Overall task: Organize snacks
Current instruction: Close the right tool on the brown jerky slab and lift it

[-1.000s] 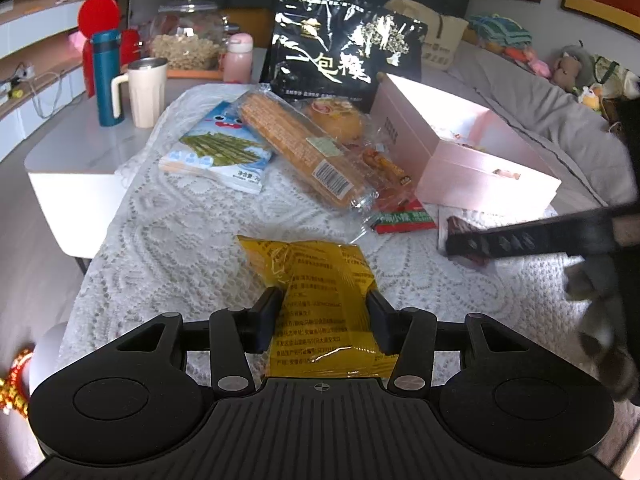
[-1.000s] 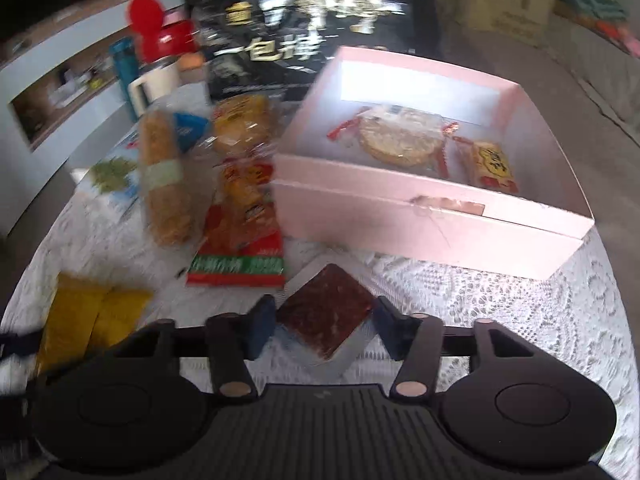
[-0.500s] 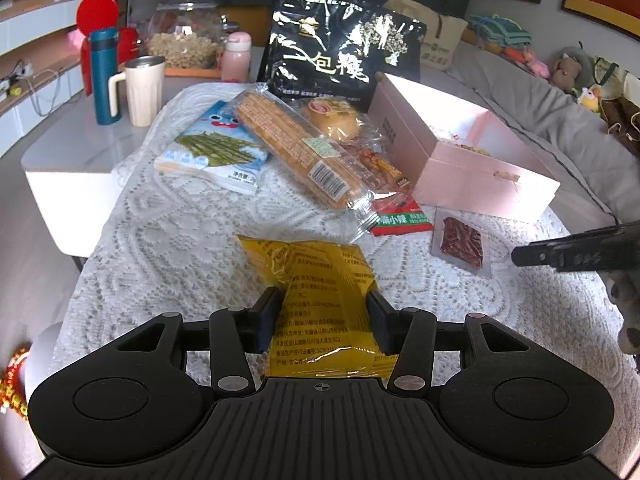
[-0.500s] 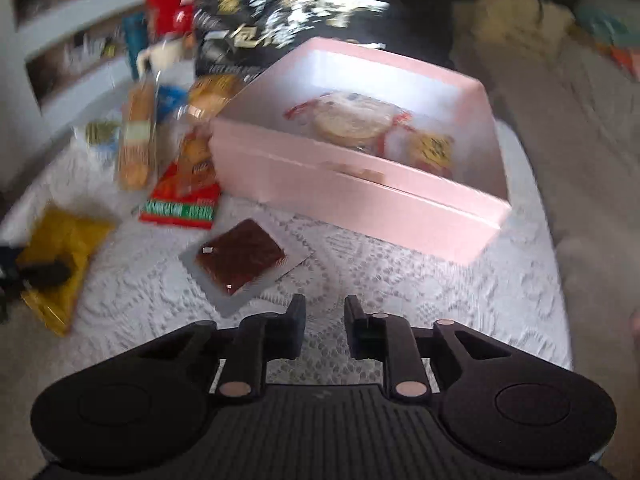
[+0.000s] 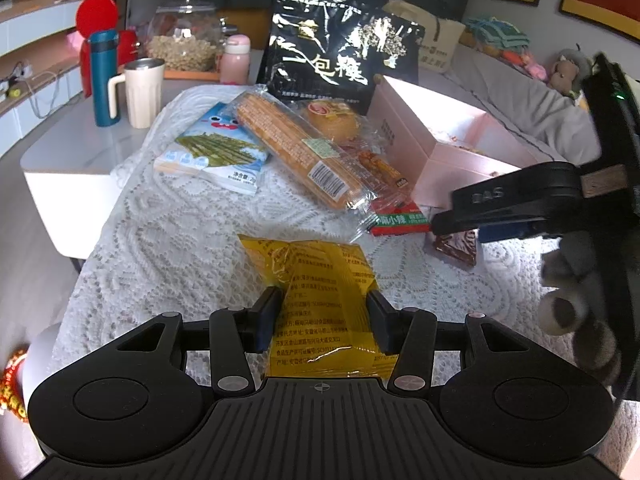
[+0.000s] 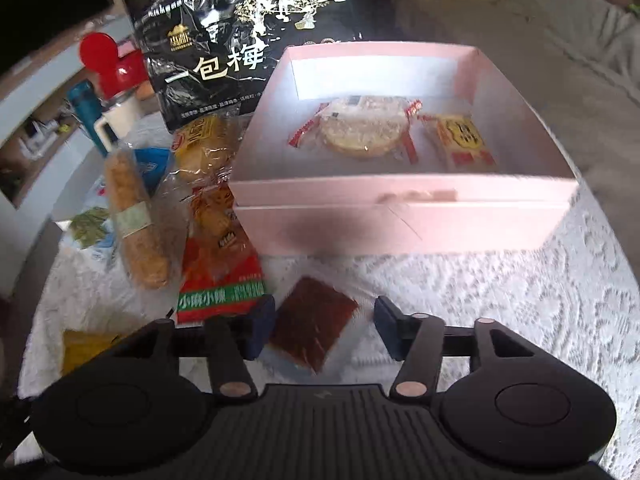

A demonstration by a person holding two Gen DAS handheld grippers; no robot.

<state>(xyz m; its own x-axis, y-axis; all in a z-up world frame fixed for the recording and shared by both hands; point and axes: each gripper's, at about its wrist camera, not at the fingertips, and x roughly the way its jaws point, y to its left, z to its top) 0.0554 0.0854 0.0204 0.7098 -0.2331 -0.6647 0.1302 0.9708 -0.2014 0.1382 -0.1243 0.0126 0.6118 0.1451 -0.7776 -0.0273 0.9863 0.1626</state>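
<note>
My left gripper (image 5: 322,320) is shut on a yellow snack packet (image 5: 320,276) low over the lace cloth. The right gripper (image 6: 324,324) hangs over a flat brown snack packet (image 6: 316,316) lying in front of the pink box (image 6: 400,196). Its jaws are opening; the packet sits between them with a gap at the right pad. In the left wrist view the right gripper (image 5: 440,224) reaches in from the right above that brown packet (image 5: 456,248). Inside the box lie a round cracker packet (image 6: 360,132) and a yellow-red packet (image 6: 460,140).
Left of the box lie a red-green packet (image 6: 220,288), a long corn-stick packet (image 5: 296,152), a bun packet (image 5: 332,120) and a blue packet (image 5: 212,152). A big black bag (image 5: 336,56) stands behind. A mug (image 5: 140,92), bottle (image 5: 102,76) and jar (image 5: 184,44) stand far left.
The right gripper drew back from the brown packet with its jaws narrowed, then came forward over it again with the jaws wider. The left gripper and yellow packet stayed put.
</note>
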